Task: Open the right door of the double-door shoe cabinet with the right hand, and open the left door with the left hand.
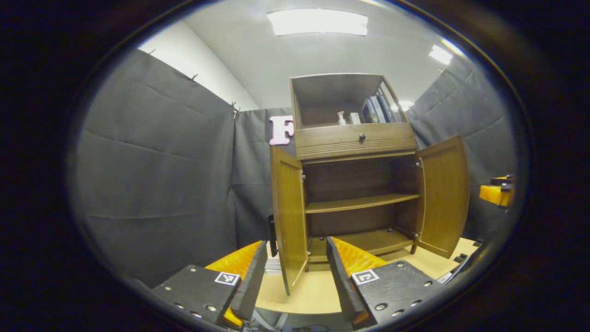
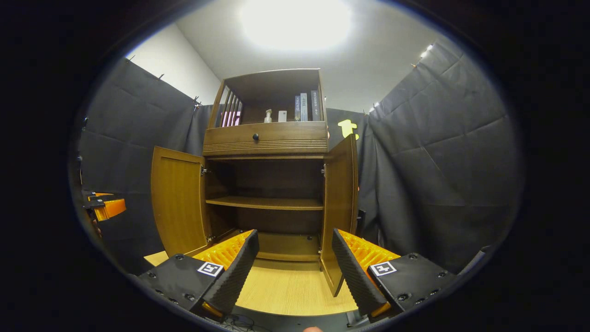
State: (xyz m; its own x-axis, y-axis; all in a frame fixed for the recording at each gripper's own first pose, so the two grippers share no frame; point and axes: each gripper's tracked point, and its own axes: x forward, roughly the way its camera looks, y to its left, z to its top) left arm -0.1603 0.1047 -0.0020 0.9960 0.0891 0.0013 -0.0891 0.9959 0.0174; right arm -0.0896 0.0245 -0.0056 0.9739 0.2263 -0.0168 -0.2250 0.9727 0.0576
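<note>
Fingers of left gripper and right gripper gaped wide, empty; both rigid hinged doors, left door and right door, stood open, likely light, best taken by free edges.

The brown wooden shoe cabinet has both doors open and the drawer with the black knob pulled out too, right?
Not quite. The brown wooden shoe cabinet has both doors open, but the drawer with the black knob is shut, flush with the front. The right gripper view shows it.

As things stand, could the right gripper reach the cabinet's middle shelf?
Probably yes: both doors, the right door included, stand swung wide, and nothing lies between the open right gripper and the shelf.
</note>
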